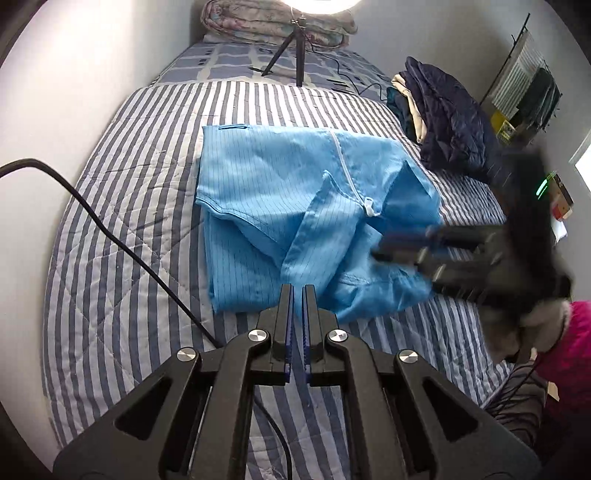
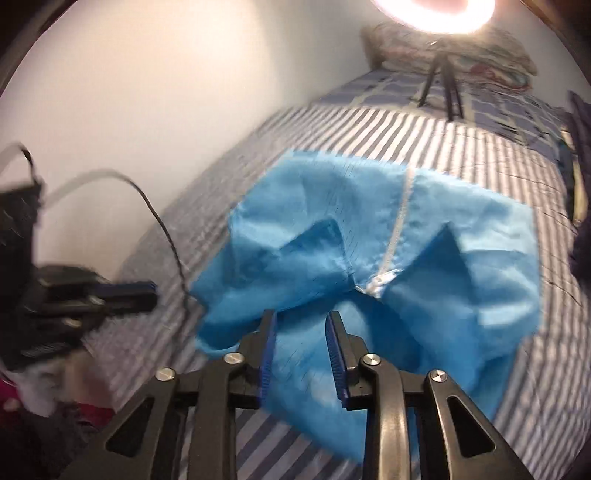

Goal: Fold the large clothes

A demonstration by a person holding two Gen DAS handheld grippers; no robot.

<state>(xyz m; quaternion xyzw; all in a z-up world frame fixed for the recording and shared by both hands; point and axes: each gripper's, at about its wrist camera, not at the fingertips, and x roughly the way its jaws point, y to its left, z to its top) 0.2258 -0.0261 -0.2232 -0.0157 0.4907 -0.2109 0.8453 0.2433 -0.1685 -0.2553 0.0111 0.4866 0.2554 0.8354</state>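
A large light-blue garment [image 1: 258, 206] with a white zipper [image 1: 345, 166] lies partly folded and rumpled on the striped bed quilt [image 1: 129, 221]. My left gripper [image 1: 297, 295] is shut at the garment's near edge, and I see no cloth between its blue pads. My right gripper [image 1: 384, 251] appears blurred over the garment's right side. In the right wrist view the right gripper [image 2: 301, 317] stands open just above the rumpled garment [image 2: 424, 280], its pads apart and pressing on nothing. The left gripper [image 2: 147, 291] shows blurred at the left of that view, off the cloth.
A tripod [image 1: 295, 55] with a bright ring light stands at the bed's far end before a folded floral quilt [image 1: 277, 26]. A pile of dark clothes [image 1: 450, 118] lies at the right edge. A black cable [image 1: 110, 236] crosses the quilt. A wall runs along the left.
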